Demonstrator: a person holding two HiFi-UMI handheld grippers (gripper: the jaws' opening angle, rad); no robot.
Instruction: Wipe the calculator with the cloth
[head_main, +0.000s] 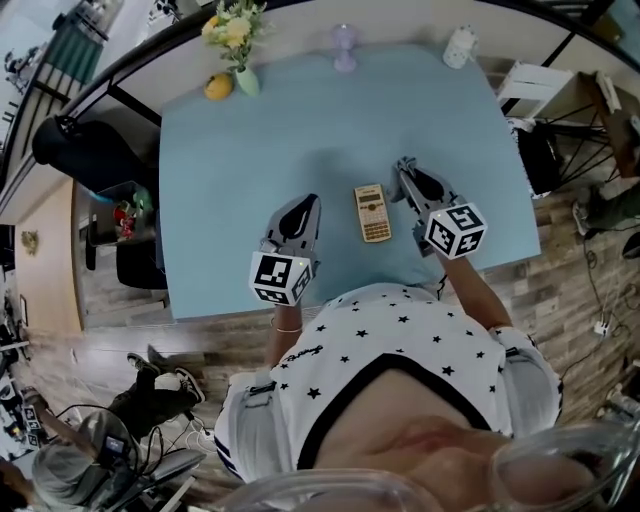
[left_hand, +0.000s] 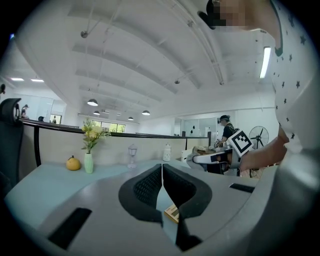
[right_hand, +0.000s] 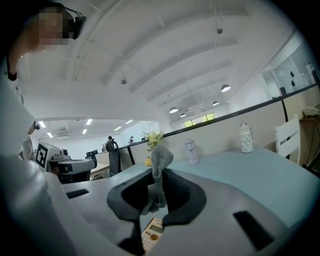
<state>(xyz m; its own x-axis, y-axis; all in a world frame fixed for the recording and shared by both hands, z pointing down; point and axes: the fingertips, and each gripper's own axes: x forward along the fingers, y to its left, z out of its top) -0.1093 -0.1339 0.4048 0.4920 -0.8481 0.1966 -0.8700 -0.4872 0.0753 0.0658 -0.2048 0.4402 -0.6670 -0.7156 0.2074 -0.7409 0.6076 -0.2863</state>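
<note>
A pale blue counter stands on a wood-plank floor, its far edge against a low beige wall topped by a black rail. A black chair sits off one end, a white chair off the other. Round lamps hang from the white beamed ceiling

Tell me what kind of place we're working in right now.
Probably an open-plan office or lab workspace: a light-blue table, a black office chair beside it, loose cables on the floor, and ceiling lights over a large shared room.
</note>
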